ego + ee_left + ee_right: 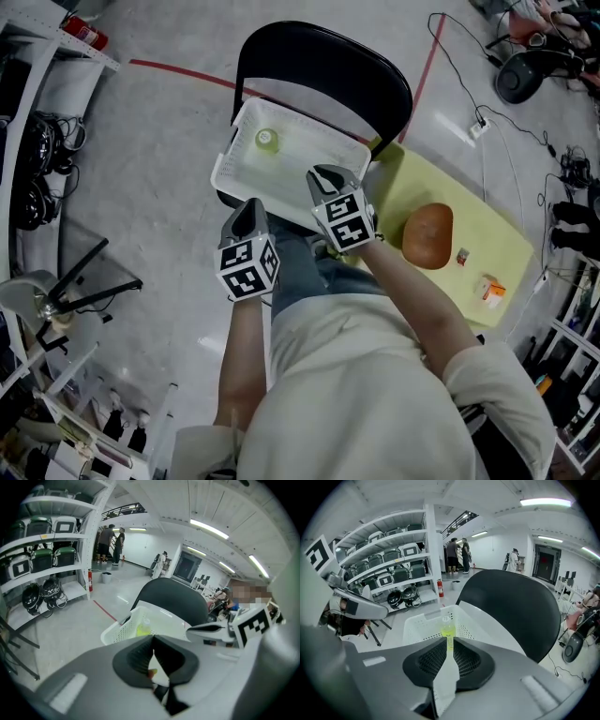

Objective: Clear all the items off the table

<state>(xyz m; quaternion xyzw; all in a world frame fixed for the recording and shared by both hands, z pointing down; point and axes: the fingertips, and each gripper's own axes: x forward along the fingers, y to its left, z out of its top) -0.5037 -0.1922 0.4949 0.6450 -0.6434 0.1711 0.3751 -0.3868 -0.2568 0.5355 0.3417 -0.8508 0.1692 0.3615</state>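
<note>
A white basket [230, 155] stands on a black chair [319, 66], and a yellow-green bottle [267, 141] lies inside it. My left gripper [248, 217] hangs just short of the basket's near edge, shut and holding nothing. My right gripper [328, 176] is over the basket's near right corner, its jaws all but together with nothing between them. In the left gripper view the shut gripper [153, 641] faces the basket [119, 627]. The right gripper view shows that gripper [449, 641] lined up with the bottle [448, 629]. On the yellow table [412, 187] lie a brown round item [428, 234], a small red-and-grey piece [462, 256] and an orange-and-white carton [489, 292].
The person's body fills the lower middle of the head view. Cables and a black device [525, 75] lie on the floor at the upper right. Shelving with helmets and cases [389, 581] lines the left side, and people stand far off by the back wall.
</note>
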